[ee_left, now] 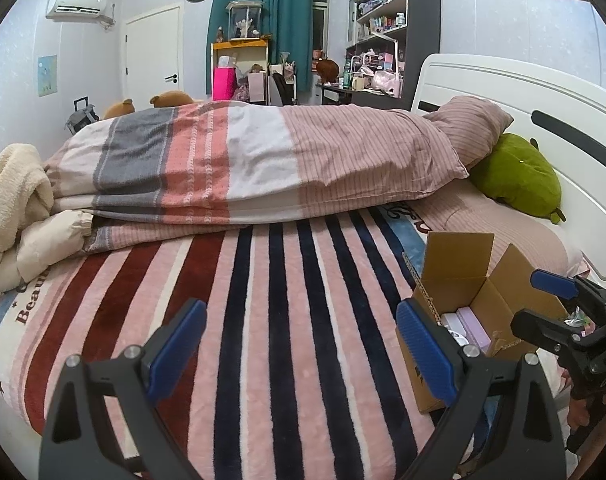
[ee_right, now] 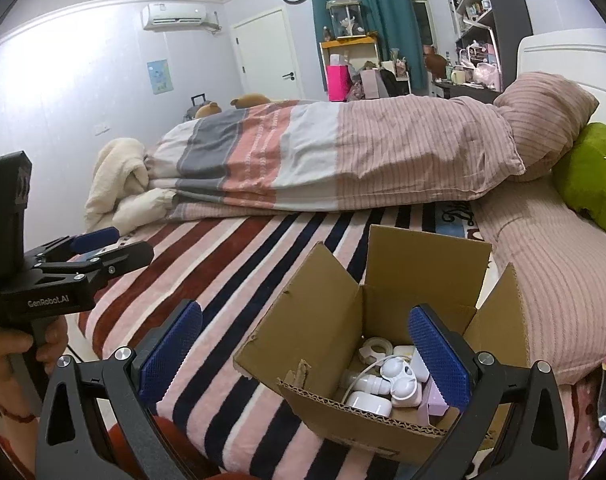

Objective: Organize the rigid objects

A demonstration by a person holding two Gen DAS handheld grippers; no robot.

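1. Left gripper [ee_left: 301, 354]: one. I hold it with its jaws spread wide and nothing between them, over the striped blanket [ee_left: 263, 300], to the left of the box.
2. Right gripper [ee_right: 305, 354]: one. Jaws spread, nothing pinched; its right finger sits over the box mouth, its left finger over the blanket beside the box.
3. Cardboard box [ee_right: 323, 344]: one, standing on the blanket near the bed's front edge, four flaps up.
4. Contents, as far as I can count from the right wrist view: one tape roll [ee_right: 377, 347], one white three-knob piece [ee_right: 399, 380] with a cord, one flat white case [ee_right: 369, 400], one pale pink box [ee_right: 435, 400]. More may lie underneath; I cannot tell.
5. Loose rigid objects on the blanket: none that I can see, so I judge the sorting near done.
6. Risk: the box stands close to the bed's edge on soft pile. A nudge from my right finger against the near wall could tip or slide it off.
7. Risk: a raised flap could catch a finger on withdrawal and drag the box.
8. Risk: my two grippers are near each other; a sideways swing could knock them together.
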